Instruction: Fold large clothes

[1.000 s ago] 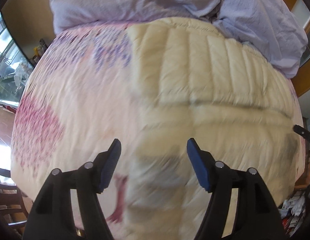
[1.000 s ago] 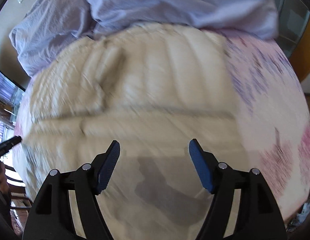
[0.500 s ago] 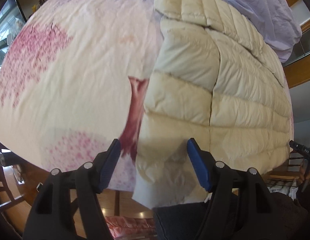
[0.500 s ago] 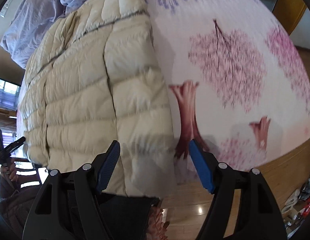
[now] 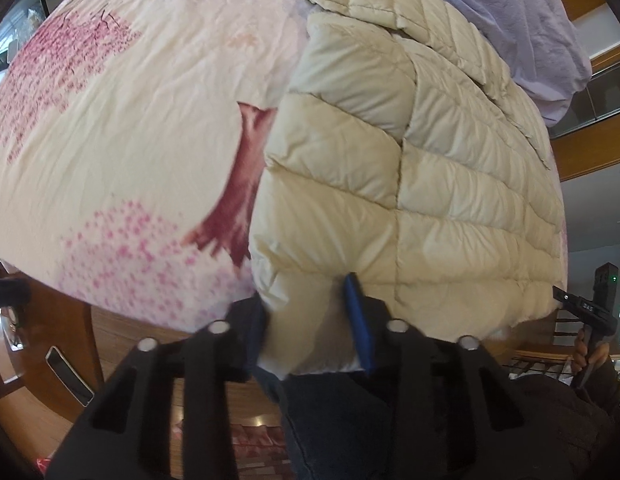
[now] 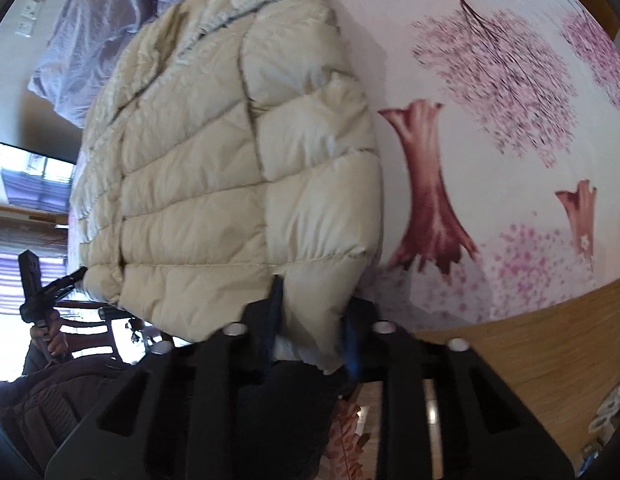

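A cream quilted puffer jacket (image 5: 422, 168) (image 6: 214, 168) lies flat on a bed covered by a sheet printed with pink trees (image 5: 122, 128) (image 6: 490, 92). Its hem hangs at the bed's near edge. My left gripper (image 5: 310, 320) is closing, its blue pads pressing a fold of the hem at the jacket's left near corner. My right gripper (image 6: 310, 320) is closing too, pinching the hem at the jacket's right near corner. In each wrist view the other gripper (image 5: 590, 312) (image 6: 42, 288) shows small at the far end of the hem.
A crumpled lilac duvet (image 5: 522, 20) (image 6: 86, 40) is heaped at the head of the bed beyond the jacket. The wooden bed frame (image 6: 530, 332) and wood floor (image 5: 30, 408) lie below the near edge. A person's dark clothing (image 5: 370, 420) fills the bottom.
Both grippers came back from over the jacket to its near hem, tilted down, then closed from wide open onto the hem corners.
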A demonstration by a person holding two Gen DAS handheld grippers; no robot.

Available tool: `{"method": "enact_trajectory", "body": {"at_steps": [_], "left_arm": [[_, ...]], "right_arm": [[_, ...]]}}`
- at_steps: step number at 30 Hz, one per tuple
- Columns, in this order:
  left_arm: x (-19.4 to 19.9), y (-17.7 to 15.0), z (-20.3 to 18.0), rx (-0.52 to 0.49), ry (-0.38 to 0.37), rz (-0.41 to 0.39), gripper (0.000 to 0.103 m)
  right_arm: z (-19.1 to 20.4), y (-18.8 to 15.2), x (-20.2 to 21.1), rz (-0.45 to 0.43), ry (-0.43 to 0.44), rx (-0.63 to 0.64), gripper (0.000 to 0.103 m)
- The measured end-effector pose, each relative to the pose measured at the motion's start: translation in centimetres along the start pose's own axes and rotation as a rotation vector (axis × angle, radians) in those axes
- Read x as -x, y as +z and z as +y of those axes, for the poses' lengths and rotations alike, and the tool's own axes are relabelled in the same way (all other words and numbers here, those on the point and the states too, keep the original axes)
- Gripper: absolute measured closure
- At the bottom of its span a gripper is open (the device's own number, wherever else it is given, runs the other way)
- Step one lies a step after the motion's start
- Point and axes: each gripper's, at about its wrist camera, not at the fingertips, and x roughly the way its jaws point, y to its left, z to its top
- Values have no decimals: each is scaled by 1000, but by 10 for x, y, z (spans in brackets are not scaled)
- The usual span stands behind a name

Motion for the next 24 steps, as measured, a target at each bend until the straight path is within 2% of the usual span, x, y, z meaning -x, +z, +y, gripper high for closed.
{"method": "enact_trajectory", "body": {"at_steps": [1, 4, 8, 14, 24], "left_arm": [[2, -1, -1, 3, -4, -6, 84], [9, 0, -9, 1, -4, -36, 95], [29, 4, -20, -28, -8, -94, 97], [62, 24, -34, -54, -3, -185, 98], [98, 93, -52, -29, 41, -321, 98]], "right_arm": [[3, 2, 2, -19, 4, 6, 88], [9, 6, 14, -89, 16, 24, 93], [15, 19, 35, -178, 25, 52, 94], [31, 44, 58, -269, 18, 103, 95], [58, 106, 91, -418, -3, 151, 95]]}}
